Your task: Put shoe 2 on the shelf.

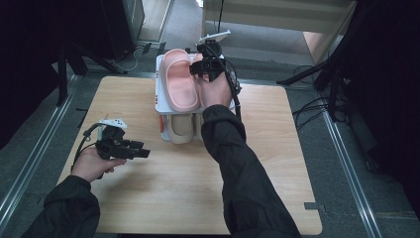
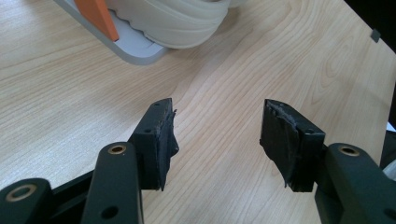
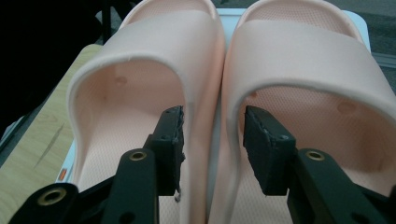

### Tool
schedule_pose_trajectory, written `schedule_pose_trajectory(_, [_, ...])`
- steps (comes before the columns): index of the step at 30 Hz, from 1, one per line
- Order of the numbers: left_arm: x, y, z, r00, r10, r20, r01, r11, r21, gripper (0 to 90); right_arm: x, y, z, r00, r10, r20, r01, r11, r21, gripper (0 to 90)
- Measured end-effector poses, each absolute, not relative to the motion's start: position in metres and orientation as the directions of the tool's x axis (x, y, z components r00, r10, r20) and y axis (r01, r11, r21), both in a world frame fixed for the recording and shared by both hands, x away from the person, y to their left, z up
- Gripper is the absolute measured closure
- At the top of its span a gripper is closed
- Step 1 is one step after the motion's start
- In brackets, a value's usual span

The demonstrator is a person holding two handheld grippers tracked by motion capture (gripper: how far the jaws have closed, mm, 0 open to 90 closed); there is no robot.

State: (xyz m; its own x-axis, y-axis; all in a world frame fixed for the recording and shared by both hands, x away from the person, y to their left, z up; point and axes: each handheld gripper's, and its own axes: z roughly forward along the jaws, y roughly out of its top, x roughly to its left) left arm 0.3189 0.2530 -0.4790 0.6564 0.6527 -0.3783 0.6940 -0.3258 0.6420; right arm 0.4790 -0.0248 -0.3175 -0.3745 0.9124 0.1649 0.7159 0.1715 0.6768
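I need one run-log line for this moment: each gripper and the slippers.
left gripper: open, over bare table | right gripper: open, jaws astride inner walls of two pink slippers | beige slipper: on rack's lower tier

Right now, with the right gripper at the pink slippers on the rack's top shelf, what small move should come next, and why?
Probably close the right gripper: its open jaws straddle the touching inner walls of the two pink foam slippers, one jaw inside each, so closing would pinch both together.

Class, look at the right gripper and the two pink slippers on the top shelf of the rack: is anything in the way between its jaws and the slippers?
Nothing visible. The right gripper is open, one jaw inside each pink slipper, straddling their adjoining inner walls.
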Motion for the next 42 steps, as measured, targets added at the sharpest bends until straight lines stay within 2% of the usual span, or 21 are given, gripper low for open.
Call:
schedule_pose_trajectory(5, [0.318,0.253,-0.479,0.653,0.658,-0.376,0.695,-0.323,0.642,44.2,0.471,-0.032,-0.316,-0.4,0.894,0.202,0.72,0.17,0.673,61.3])
schedule_pose_trajectory(11, [0.319,0.253,-0.479,0.652,0.66,-0.373,0.696,-0.326,0.639,44.1,0.456,-0.042,-0.313,-0.454,0.867,0.207,0.699,0.202,0.686,66.7])
schedule_pose_trajectory(15, [0.319,0.252,-0.479,0.653,0.66,-0.37,0.693,-0.325,0.643,44.0,0.445,-0.053,-0.317,-0.494,0.833,0.249,0.697,0.209,0.685,70.8])
schedule_pose_trajectory(22, [0.319,0.251,-0.48,0.648,0.667,-0.368,0.699,-0.329,0.636,42.0,0.424,-0.063,-0.321,-0.566,0.786,0.248,0.662,0.255,0.704,73.1])
schedule_pose_trajectory(33, [0.318,0.251,-0.48,0.651,0.667,-0.362,0.697,-0.335,0.634,39.7,0.377,-0.073,-0.335,-0.675,0.69,0.261,0.603,0.312,0.734,71.2])
schedule_pose_trajectory(42, [0.315,0.254,-0.484,0.64,0.683,-0.352,0.703,-0.336,0.627,35.5,0.339,-0.094,-0.364,-0.775,0.579,0.254,0.529,0.374,0.762,63.9])
